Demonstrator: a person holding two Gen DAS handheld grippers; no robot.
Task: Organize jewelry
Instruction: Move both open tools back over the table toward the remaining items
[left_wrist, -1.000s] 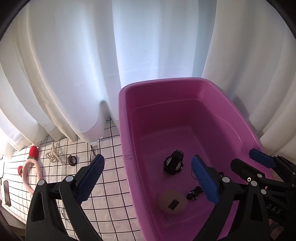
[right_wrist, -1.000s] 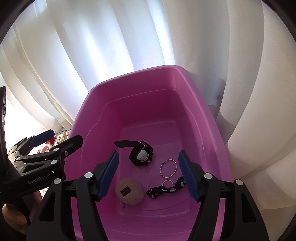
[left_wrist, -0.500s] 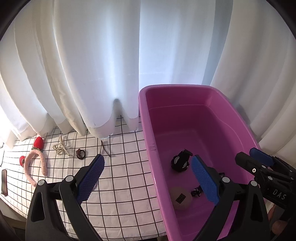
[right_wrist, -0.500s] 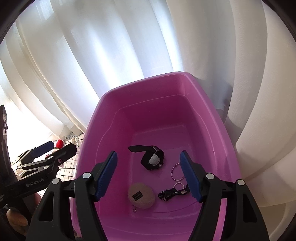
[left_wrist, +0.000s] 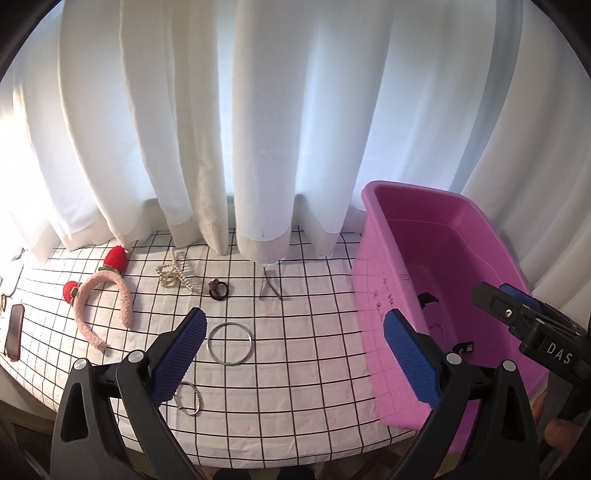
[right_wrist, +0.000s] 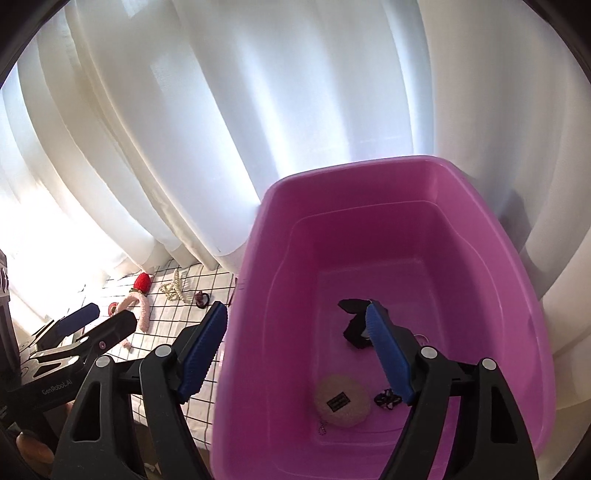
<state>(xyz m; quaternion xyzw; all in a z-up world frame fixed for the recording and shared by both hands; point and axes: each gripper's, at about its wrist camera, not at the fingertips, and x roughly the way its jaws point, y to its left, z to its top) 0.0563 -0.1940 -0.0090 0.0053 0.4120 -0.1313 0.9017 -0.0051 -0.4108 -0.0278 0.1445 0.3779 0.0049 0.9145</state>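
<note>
Presently we find both claws, left (left_wrist: 291, 360) and right (right_wrist: 297, 349), wide and empty, some jewelry already in the pink bin (left_wrist: 373, 280), and judge the silver bangle (left_wrist: 230, 343) on the table (left_wrist: 314, 354) the left's next pickup.

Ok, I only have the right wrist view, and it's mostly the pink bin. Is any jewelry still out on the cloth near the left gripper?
Observer: Yes. A large silver bangle lies flat on the checked cloth, just ahead of the left gripper.
Operator: Anything else close to it?
Observer: A smaller silver hoop lies nearer, partly hidden behind that gripper's left finger.
Operator: Anything out there that isn't jewelry?
Observer: A dark phone-like slab lies at the cloth's far left edge, beyond the pink headband.
</note>
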